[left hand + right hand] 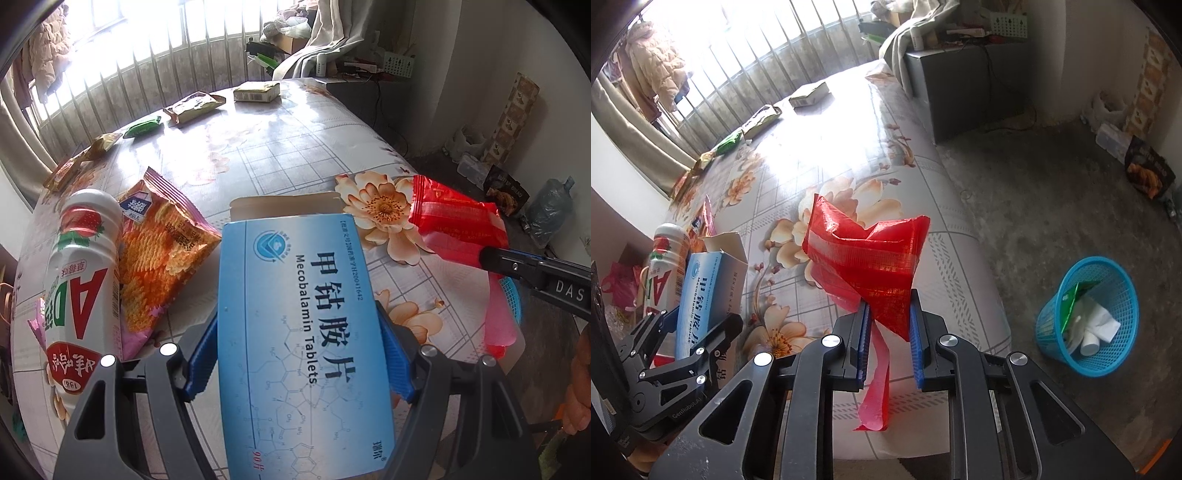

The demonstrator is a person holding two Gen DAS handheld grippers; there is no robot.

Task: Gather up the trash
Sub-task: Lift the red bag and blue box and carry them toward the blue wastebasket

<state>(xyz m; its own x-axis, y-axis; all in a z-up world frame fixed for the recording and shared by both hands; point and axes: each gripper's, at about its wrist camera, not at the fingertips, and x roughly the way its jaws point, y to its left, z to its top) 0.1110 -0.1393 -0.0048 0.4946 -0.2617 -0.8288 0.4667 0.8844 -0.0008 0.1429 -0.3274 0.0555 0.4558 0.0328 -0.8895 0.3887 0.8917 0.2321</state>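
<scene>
Nearest, the right gripper (886, 332) has its fingers clamped on a red wrapper (866, 258), a loose pink strip dangling below. Beside it, the left gripper (295, 354) pinches a blue tablet box (299, 325), top flap open, above the floral tablecloth (295, 147). Down on the floor to the right stands the blue basket (1123, 295), already part-filled. The drop would go best with each piece carried squarely over the rim before release — the light wrapper may drift. Farther off lie a strawberry drink bottle (79, 273), an orange snack bag (162, 243) and more packets.

Our left gripper (299, 354) and right gripper (888, 334) are dark grey plastic with ribbed blue jaws and round silver screws. White lettering marks them, seemingly "GenRobot.AI" and "DAS".
</scene>
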